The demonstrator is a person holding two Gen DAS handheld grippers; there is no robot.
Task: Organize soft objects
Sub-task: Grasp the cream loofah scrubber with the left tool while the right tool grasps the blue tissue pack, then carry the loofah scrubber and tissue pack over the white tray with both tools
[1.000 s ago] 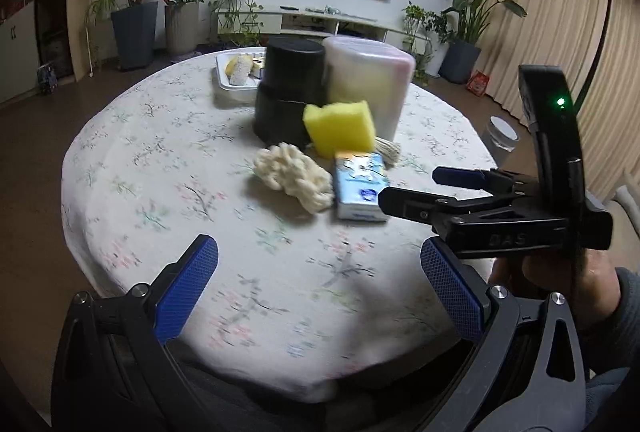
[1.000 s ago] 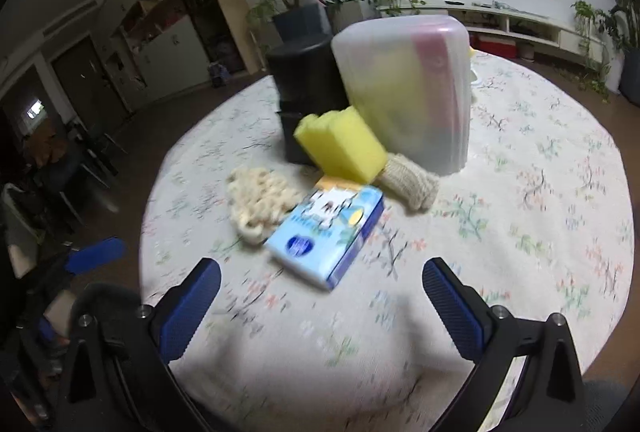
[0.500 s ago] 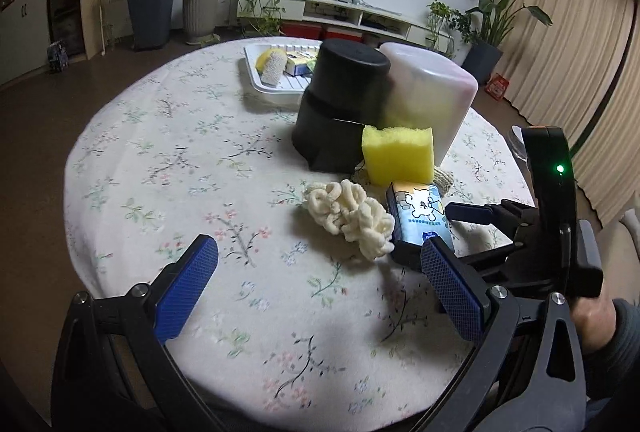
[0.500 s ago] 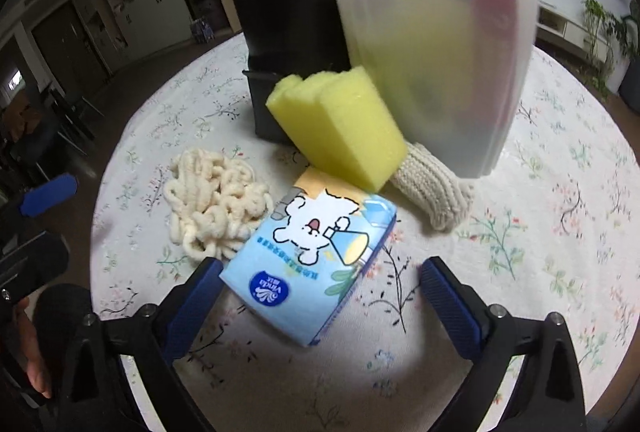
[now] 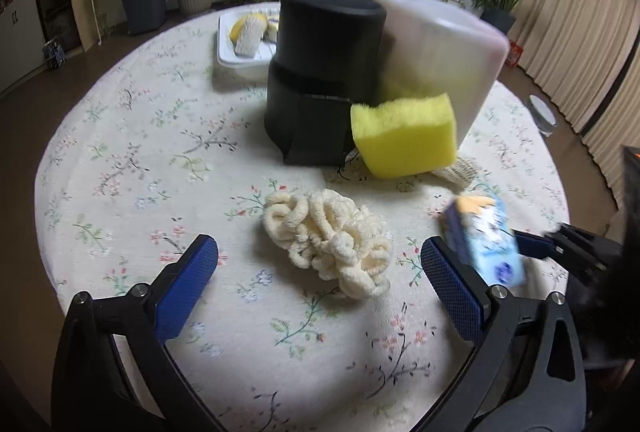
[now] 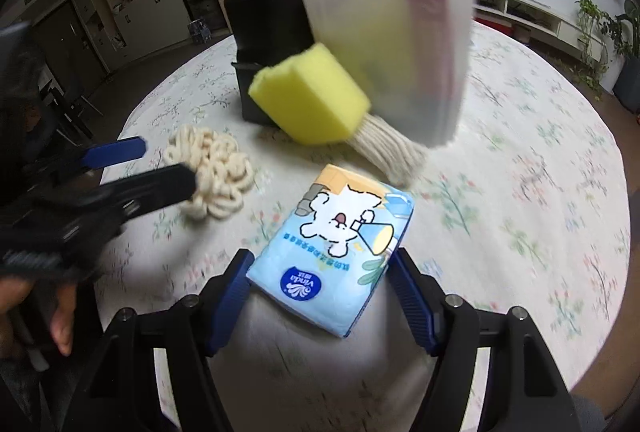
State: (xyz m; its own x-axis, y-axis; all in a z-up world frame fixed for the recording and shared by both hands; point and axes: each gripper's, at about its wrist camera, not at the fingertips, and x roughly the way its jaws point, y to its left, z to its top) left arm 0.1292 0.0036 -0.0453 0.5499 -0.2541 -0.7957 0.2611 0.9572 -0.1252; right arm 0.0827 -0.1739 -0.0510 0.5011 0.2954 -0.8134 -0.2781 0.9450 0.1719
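A blue tissue pack [image 6: 336,256] with a cartoon bear sits between the fingers of my right gripper [image 6: 320,264]. Its jaws are closing, and both pads touch the pack's sides. In the left wrist view the pack [image 5: 484,244] is tilted at the right, in the right gripper [image 5: 532,246]. My left gripper [image 5: 318,250] stands open just short of a cream looped cloth [image 5: 328,236] on the table. A yellow sponge [image 5: 404,136] leans against the containers behind it, and a cream knit piece [image 6: 388,152] lies under it.
A black container [image 5: 320,72] and a translucent white lidded box [image 5: 436,48] stand mid-table. A white tray [image 5: 240,62] with small items sits behind them. The round floral tablecloth [image 5: 140,152] is bare at the left. A hand [image 6: 60,324] holds the left gripper [image 6: 160,168].
Both grippers came closer to the items. The right jaws narrowed around the tissue pack, which now looks tilted. The left gripper moved up to the cream cloth.
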